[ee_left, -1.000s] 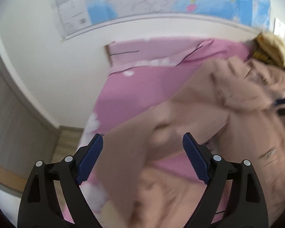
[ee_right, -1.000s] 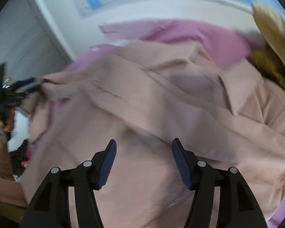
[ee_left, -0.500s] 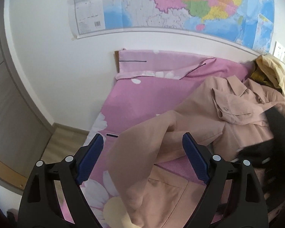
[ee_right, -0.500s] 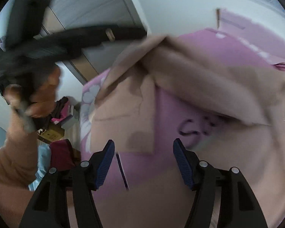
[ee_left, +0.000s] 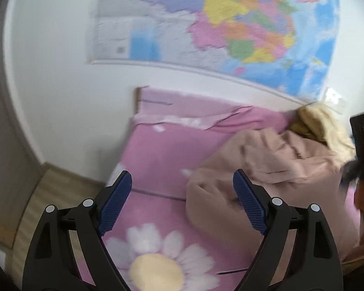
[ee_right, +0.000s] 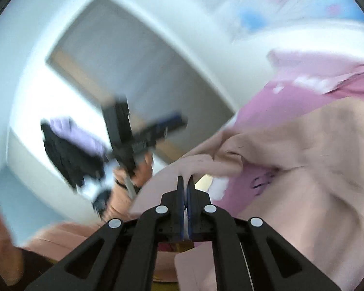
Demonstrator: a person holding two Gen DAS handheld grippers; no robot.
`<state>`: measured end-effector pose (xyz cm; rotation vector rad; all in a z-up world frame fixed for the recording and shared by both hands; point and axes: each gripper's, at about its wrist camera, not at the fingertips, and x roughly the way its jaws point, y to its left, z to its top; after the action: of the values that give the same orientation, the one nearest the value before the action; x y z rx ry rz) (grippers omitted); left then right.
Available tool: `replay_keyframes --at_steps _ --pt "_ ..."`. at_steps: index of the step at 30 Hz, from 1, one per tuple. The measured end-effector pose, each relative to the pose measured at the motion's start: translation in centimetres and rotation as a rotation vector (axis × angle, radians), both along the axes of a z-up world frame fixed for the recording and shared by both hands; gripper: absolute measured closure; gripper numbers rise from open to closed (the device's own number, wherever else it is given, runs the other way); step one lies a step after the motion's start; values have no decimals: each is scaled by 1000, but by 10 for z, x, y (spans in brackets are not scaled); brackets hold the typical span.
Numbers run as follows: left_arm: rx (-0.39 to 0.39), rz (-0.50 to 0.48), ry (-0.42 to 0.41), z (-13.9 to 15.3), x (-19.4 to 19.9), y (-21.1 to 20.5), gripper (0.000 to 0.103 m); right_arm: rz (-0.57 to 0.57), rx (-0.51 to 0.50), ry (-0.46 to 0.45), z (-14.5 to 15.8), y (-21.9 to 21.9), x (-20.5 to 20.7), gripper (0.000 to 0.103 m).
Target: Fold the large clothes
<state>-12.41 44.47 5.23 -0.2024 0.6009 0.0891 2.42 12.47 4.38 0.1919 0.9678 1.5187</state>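
Your right gripper (ee_right: 185, 181) is clamped tight on a fold of the beige garment (ee_right: 303, 150), apparently a hem edge, though blur hides the detail. Your left gripper (ee_left: 182, 189) hangs released with nothing between its pads, above bare pink floral bedsheet (ee_left: 157, 152). The garment lies heaped from 2 to 4 o'clock of that view, leaving open sheet toward the bed's edge at 9 o'clock.

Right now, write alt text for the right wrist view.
The right tool is shut on an edge of the beige garment, which lies crumpled over a pink floral bedsheet. To the left, blurred, a hand holds the left tool up in front of a grey door.
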Motion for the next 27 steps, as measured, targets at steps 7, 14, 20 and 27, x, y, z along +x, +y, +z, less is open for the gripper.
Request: replay_keyframes --at_steps 7,14,20,27 --pt "25 -172 46 -24 46 -58 17 -455 -242 84 -55 -162 53 88" --pt "-56 -262 158 -65 91 -88 17 -636 -484 -81 -88 -198 21 43" --pt "-102 -275 207 -74 104 -93 23 -350 -478 -467 -62 -112 -50 22" --pt "-129 -292 236 -76 112 -99 42 -195 -697 -637 -125 -33 -59 68"
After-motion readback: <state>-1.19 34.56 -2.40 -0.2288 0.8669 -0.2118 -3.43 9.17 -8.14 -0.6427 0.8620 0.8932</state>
